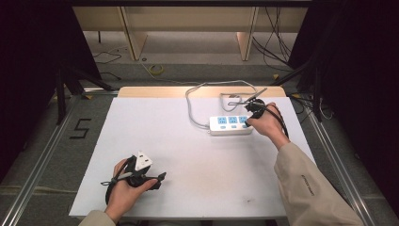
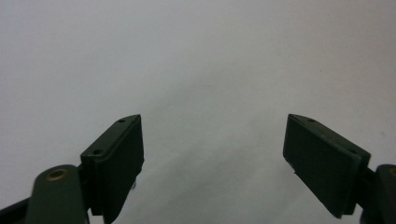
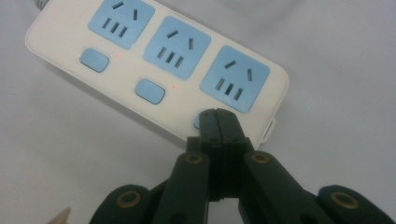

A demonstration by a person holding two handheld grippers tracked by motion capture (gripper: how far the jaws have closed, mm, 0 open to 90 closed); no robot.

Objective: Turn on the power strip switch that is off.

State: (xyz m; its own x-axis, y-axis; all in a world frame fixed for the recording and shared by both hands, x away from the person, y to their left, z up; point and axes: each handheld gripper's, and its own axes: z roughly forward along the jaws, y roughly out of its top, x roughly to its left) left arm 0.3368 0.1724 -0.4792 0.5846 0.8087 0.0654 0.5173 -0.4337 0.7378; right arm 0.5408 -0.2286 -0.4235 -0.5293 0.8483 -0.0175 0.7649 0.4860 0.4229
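Note:
A white power strip (image 1: 230,125) with three blue sockets lies at the table's right back part, its grey cord looping toward the far edge. In the right gripper view the power strip (image 3: 154,70) shows two blue switches with small red lights beside them. My right gripper (image 3: 217,114) is shut, and its joined tips rest over the third blue switch (image 3: 200,120), hiding most of it. In the high view the right gripper (image 1: 248,121) sits at the strip's right end. My left gripper (image 2: 212,154) is open over bare white table; in the high view the left gripper (image 1: 160,178) sits near the front left.
The white table top (image 1: 188,155) has free room in the middle and at the left. A wooden strip runs along the far edge. Loose cables (image 1: 235,99) lie behind the power strip. Dark curtains and metal rails flank the table.

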